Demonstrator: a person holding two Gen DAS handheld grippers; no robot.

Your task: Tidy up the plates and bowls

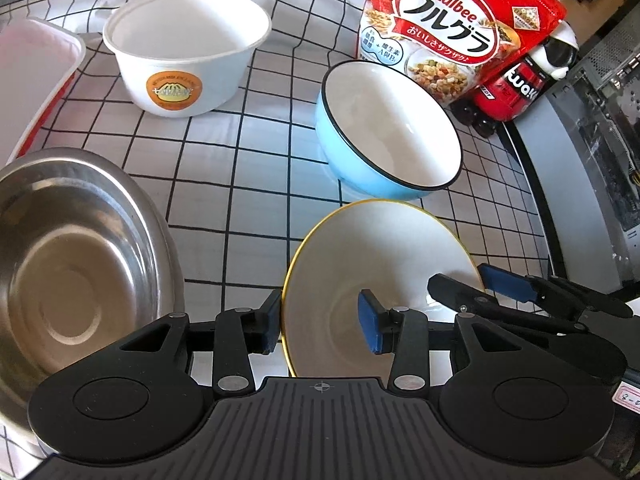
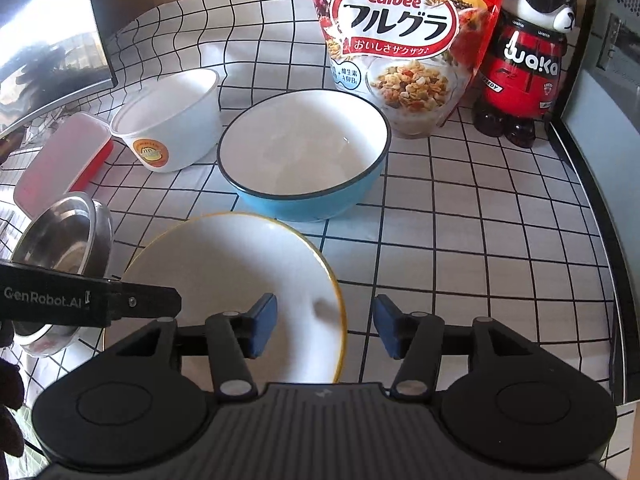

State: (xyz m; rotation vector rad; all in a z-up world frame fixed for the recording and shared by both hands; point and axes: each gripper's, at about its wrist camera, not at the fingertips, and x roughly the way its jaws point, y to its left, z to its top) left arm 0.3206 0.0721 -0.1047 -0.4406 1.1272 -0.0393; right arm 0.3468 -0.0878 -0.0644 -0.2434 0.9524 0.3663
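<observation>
We have the gold-rimmed white plate low at centre frame, its rim between the spread fingers of both the left gripper and the right gripper, neither closed. We judge it ceramic: stiff, slick, breakable, best pinched at the rim.

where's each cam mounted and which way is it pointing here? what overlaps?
Left wrist: on the left hand-held gripper, looking forward and down along its open fingers, which straddle the left rim of the gold-rimmed plate; steel bowl at left, the right hand-held gripper's fingers at right.
Right wrist: on the right hand-held gripper, open, straddling the same plate's right rim; the left unit's arm enters from the left.
Shared: the plate, blue bowl, white paper bowl, Calbee cereal bag, checked tablecloth.
</observation>
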